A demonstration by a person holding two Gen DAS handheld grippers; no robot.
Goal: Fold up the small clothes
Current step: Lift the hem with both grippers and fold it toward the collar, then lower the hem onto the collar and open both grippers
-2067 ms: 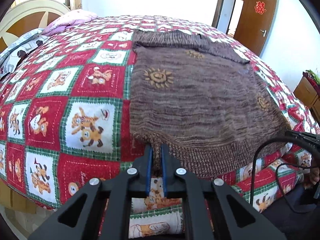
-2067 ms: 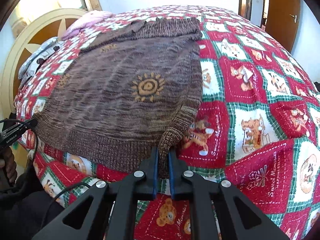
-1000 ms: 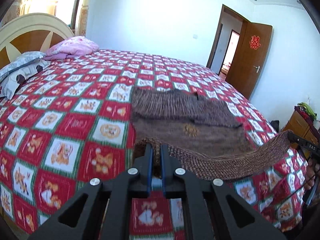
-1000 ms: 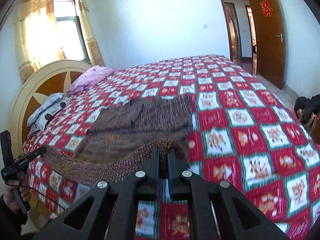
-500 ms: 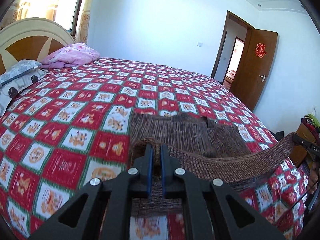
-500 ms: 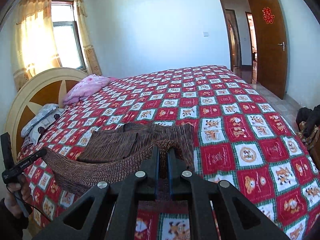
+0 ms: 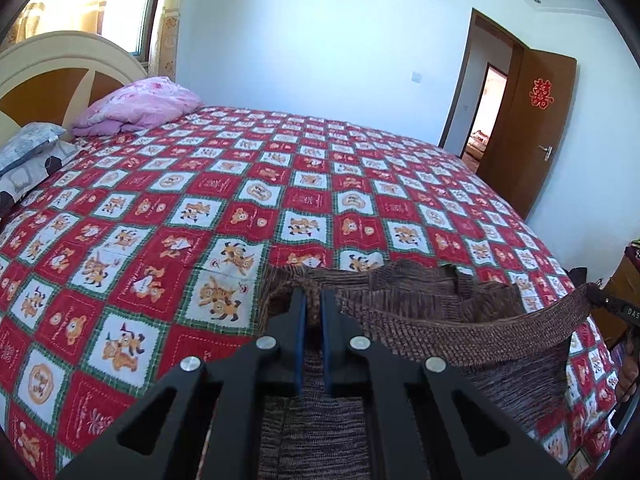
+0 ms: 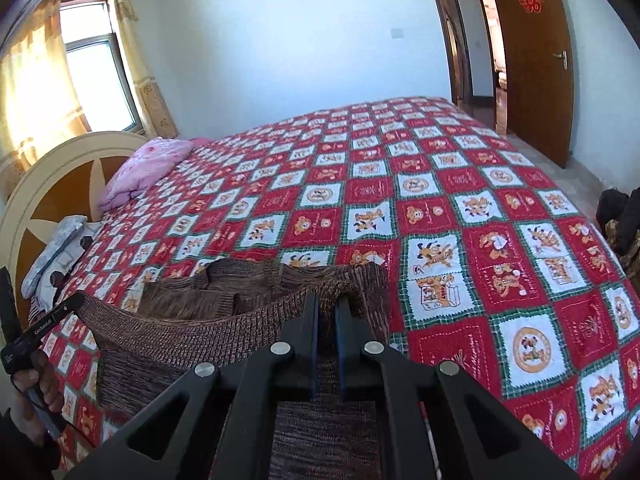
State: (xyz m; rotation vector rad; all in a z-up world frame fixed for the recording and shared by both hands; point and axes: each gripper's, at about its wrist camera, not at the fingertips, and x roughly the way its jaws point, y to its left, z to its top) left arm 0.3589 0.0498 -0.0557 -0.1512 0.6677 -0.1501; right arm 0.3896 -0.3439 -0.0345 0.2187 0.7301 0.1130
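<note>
The left hand-held gripper (image 7: 313, 300) was clamped on one corner of the brown knitted sweater's (image 7: 460, 330) ribbed hem, low in the centre of the left wrist frame. The right hand-held gripper (image 8: 326, 305) was likewise clenched on the opposite hem corner, low centre of the right wrist frame. The hem hung raised between the two, sagging in the middle, with the sweater's body draped below it. The collar end and sleeves lay bunched on the red checked bed cover (image 7: 248, 200), just beyond the raised hem.

Judgement: the step in hand was folding the hem end over towards the collar end. To do it well, both corners should travel level and at an equal pace, with the hem drawn taut enough to remove the sag. The hem should be laid square on the far edge, and neither corner released before the fabric rests flat. Uneven travel would skew the fold.
</note>
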